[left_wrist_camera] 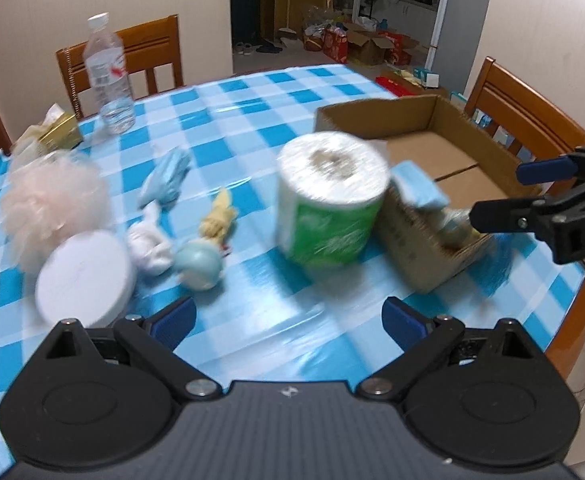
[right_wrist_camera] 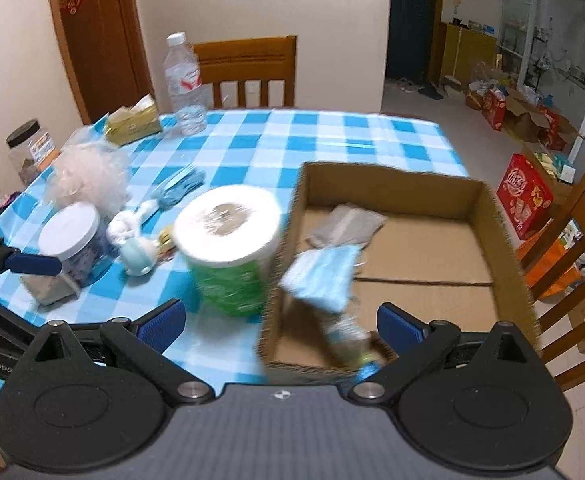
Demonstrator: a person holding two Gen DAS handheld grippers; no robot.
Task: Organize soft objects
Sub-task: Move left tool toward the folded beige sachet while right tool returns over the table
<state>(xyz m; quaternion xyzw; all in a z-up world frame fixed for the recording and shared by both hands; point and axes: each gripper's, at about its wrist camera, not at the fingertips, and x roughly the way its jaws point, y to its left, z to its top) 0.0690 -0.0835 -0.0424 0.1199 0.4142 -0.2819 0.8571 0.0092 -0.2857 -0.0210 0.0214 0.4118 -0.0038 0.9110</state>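
The left gripper (left_wrist_camera: 288, 322) sits at the lower centre of its own view, jaws spread wide with nothing between them. The right gripper (right_wrist_camera: 278, 322) is likewise wide and empty in the lower centre of its view; it also enters the left wrist view at the right edge, just beside the cardboard box (left_wrist_camera: 444, 152).

Both views are motion-blurred, so fine detail is hard to make out. A toilet paper roll (left_wrist_camera: 330, 196) in green wrapping stands on the worktop (left_wrist_camera: 252, 104) at mid-frame, touching or just beside the box's near wall; which one cannot be told. A blue face mask (right_wrist_camera: 322, 274) lies over the box's near left area. Below it a smeared item cannot be identified.

The right wrist view shows the box interior, including a grey pouch (right_wrist_camera: 346, 222) at the back left; in the left wrist view the box wall and the roll hide this.

At the left of the frame lie a pink bath pouf (left_wrist_camera: 52, 200), a white-lidded jar (left_wrist_camera: 86, 276), a white cloth (left_wrist_camera: 150, 246), a pale blue round toy (left_wrist_camera: 198, 266), a yellow soft item (left_wrist_camera: 218, 218) and a blue cloth (left_wrist_camera: 166, 180). At upper left stand a water bottle (left_wrist_camera: 108, 76) and a tissue pack (left_wrist_camera: 56, 134). Wooden chairs (left_wrist_camera: 140, 56) stand behind the worktop.
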